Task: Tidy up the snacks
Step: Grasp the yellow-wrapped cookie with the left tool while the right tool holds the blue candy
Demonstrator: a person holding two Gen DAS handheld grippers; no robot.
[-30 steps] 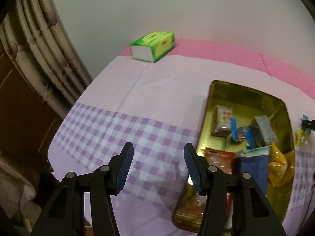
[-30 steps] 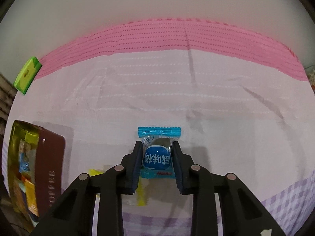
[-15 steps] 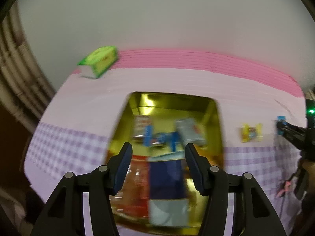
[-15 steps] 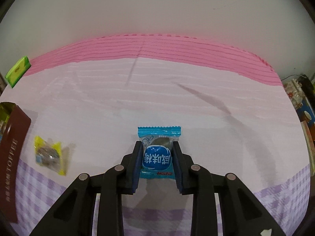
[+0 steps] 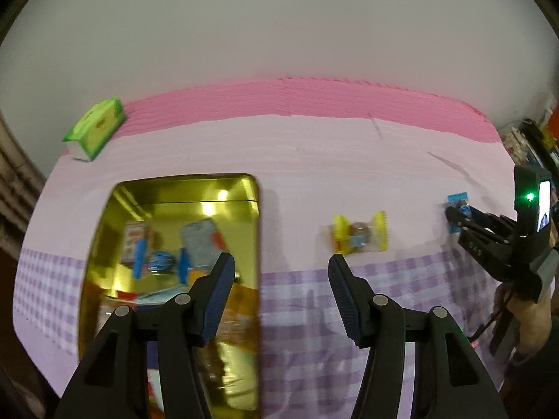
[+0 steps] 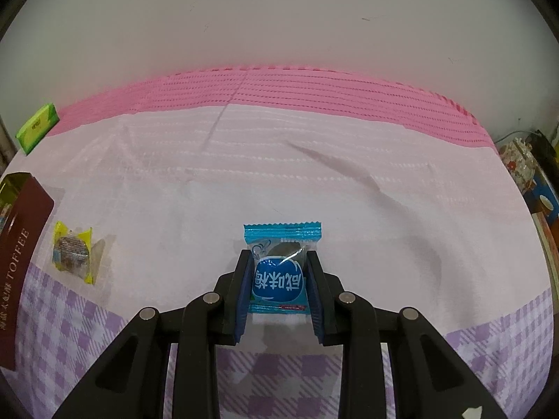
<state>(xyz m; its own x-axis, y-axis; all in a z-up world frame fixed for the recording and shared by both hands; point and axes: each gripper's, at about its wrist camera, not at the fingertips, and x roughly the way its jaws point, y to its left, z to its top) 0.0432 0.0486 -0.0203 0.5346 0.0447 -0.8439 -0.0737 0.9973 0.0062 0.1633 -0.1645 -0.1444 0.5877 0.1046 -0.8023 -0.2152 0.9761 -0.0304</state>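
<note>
Left gripper (image 5: 279, 272) low over counter (image 5: 314, 160), fingers spread wide, holding nothing, straddling gold tin (image 5: 104, 244) edge; yellow candy (image 5: 360, 234) just ahead. Right gripper (image 6: 277, 279) clamped on blue candy (image 6: 279, 272). "TOFFEE" on tin side readable from right wrist only.

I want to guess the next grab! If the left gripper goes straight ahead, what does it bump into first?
Probably just the tablecloth. The open left gripper points between the gold tin and the yellow candy, though depth is unclear.
</note>
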